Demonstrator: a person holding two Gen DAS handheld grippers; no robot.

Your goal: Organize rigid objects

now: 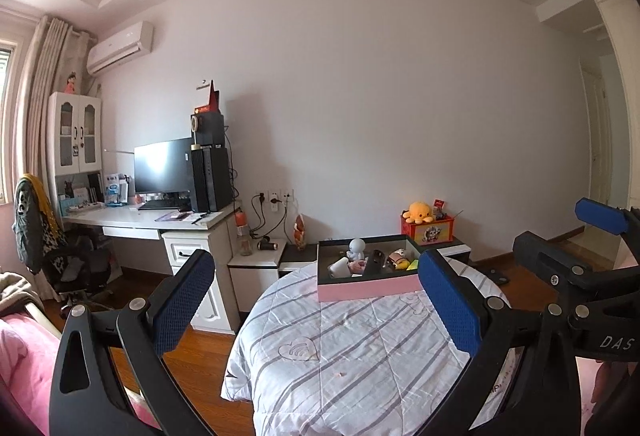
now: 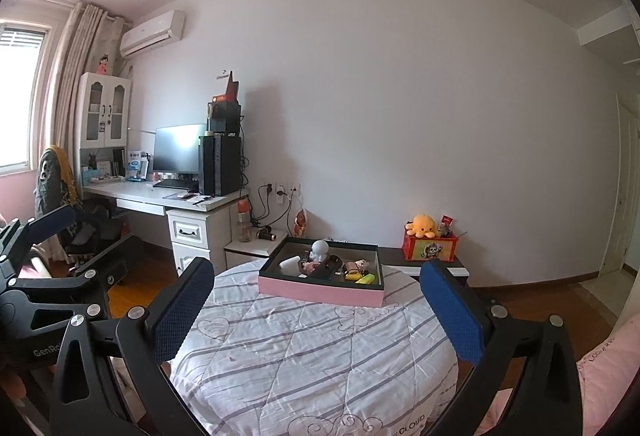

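Right now your left gripper [image 1: 316, 296] hangs with its blue pads spread wide and nothing between them. At twelve o'clock from it, well apart, sits the pink-sided tray [image 1: 368, 286] on the striped quilt [image 1: 360, 348]. Your right gripper [image 2: 316, 300] is likewise agape and empty, with the same tray at twelve o'clock.

Inside the tray, left to right, lie a white roll [image 2: 291, 265], a white round-headed figurine [image 2: 319, 250], a black oblong case [image 2: 328, 267], some small toys too blurred to name, and a yellow-green piece [image 2: 366, 279]. All the small things already lie in the tray; whether they are sorted there or waiting to be taken out, this scene fits both.

Should you reach in, come down from above over one piece, keep the pads clear of the tray wall, and mind the figurine: it stands upright and looks easy to tip. The quilt is soft, so I would not press on the tray rim.

Readable writing: "DAS" on the right gripper's body in the left view, "GenRo…" on the left gripper's body and "CLOUD" stitched on the quilt in the right view.
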